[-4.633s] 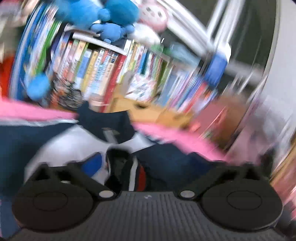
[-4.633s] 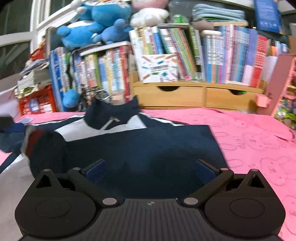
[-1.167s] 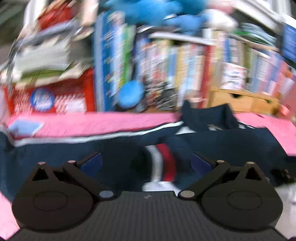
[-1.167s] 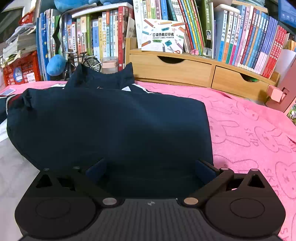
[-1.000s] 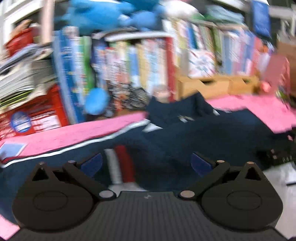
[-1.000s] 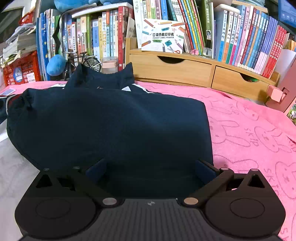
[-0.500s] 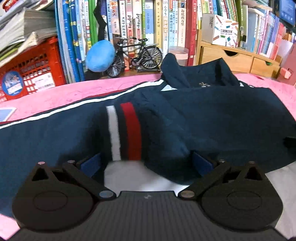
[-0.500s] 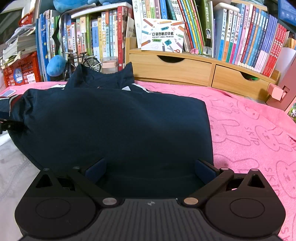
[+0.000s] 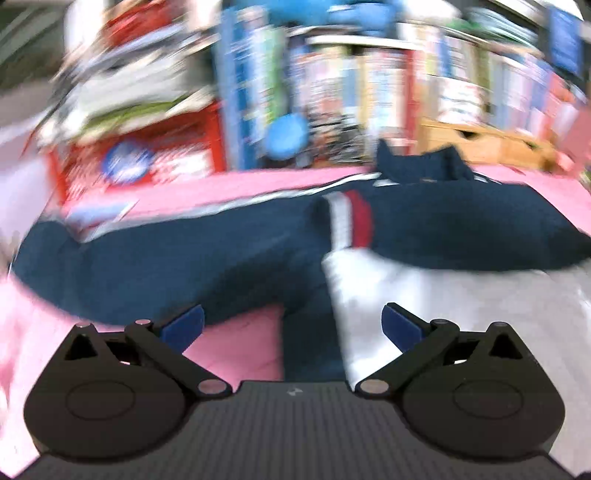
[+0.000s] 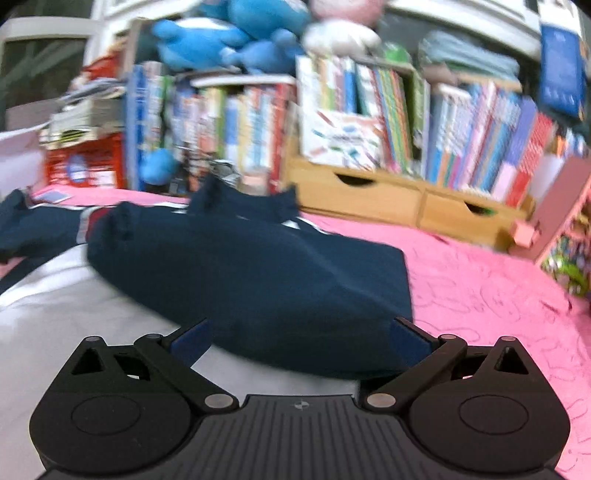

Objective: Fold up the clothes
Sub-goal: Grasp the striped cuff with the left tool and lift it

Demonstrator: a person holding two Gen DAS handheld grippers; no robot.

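A navy and white jacket lies on the pink cloth. Its left sleeve stretches out to the left, and a white and red striped cuff lies folded onto the body. My left gripper is open and empty, above the jacket's lower left part. In the right wrist view the jacket has its right side folded over in a navy panel, collar at the back. My right gripper is open and empty, just in front of that folded panel's near edge. Both views are blurred.
A pink bunny-print cloth covers the surface. Behind it stand rows of books, a wooden drawer unit, a red crate and blue plush toys. A pink box stands at the right.
My left gripper has pulled back and swung left, away from the striped cuff. My right gripper has lifted and drawn back from the folded panel. Both views have become blurred.
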